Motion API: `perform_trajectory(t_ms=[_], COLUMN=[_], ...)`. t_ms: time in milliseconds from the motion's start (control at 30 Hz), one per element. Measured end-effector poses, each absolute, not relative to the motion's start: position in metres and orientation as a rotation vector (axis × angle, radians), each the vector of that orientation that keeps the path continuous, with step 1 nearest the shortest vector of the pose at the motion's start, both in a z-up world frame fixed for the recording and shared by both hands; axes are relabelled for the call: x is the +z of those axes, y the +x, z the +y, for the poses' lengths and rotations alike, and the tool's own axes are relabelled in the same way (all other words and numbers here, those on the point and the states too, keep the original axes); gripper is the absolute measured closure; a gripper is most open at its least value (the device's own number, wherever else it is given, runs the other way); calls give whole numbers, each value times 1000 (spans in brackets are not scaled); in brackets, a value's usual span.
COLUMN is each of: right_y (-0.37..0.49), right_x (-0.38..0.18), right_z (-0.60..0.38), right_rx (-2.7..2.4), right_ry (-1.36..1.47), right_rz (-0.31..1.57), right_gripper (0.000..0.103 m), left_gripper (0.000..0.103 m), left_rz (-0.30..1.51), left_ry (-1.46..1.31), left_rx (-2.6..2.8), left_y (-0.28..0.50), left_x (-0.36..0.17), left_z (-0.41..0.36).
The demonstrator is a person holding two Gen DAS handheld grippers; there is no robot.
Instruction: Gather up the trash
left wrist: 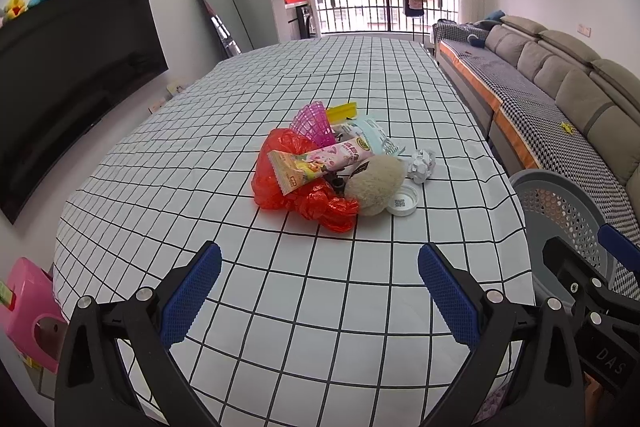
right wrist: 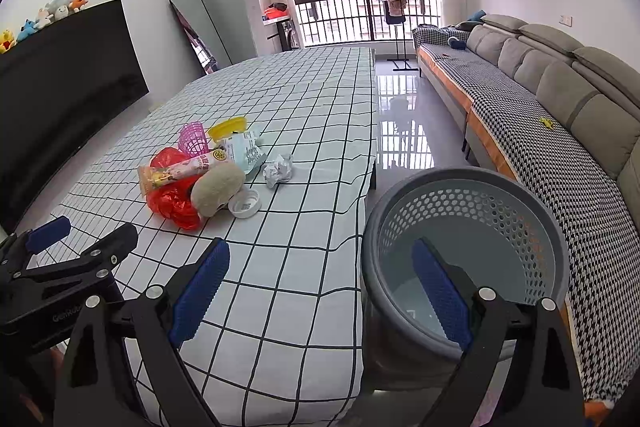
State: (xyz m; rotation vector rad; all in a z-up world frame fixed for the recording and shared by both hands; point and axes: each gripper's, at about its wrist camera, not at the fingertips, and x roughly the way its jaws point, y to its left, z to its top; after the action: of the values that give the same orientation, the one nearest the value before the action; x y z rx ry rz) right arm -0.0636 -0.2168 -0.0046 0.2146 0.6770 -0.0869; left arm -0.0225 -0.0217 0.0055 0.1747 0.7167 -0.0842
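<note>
Both my grippers spread wide, nothing held. Left gripper [left wrist: 320, 291] hovers over the white black-grid tablecloth [left wrist: 280, 307]; trash pile sits at 12 o'clock ahead of it: crumpled red plastic bag [left wrist: 280, 183], long pink-yellow snack wrapper [left wrist: 320, 163] lying on top, pink plastic mesh cup [left wrist: 314, 123], beige fuzzy round lump [left wrist: 376, 183], white round lid with QR code [left wrist: 404, 201] touching the lump, crumpled white paper ball [left wrist: 422, 165] just beside. Right gripper [right wrist: 320, 287] straddles the table edge; grey perforated plastic wastebasket [right wrist: 532, 203] at 1 o'clock, off the table, right finger [right wrist: 440, 291] over its mouth.
</note>
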Motion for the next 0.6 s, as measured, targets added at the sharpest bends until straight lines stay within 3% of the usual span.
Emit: perform_trajectory(t_ms=[600], right_y=[-64], right_x=[-5], right_z=[-218], right_rx=[-88], right_ry=[214], right_rz=[678], right_gripper=[14], left_gripper=[6], left_rz=[722], left_ry=[174], left_rx=[-84], left_y=[-22], left_x=[6], left_z=[-22])
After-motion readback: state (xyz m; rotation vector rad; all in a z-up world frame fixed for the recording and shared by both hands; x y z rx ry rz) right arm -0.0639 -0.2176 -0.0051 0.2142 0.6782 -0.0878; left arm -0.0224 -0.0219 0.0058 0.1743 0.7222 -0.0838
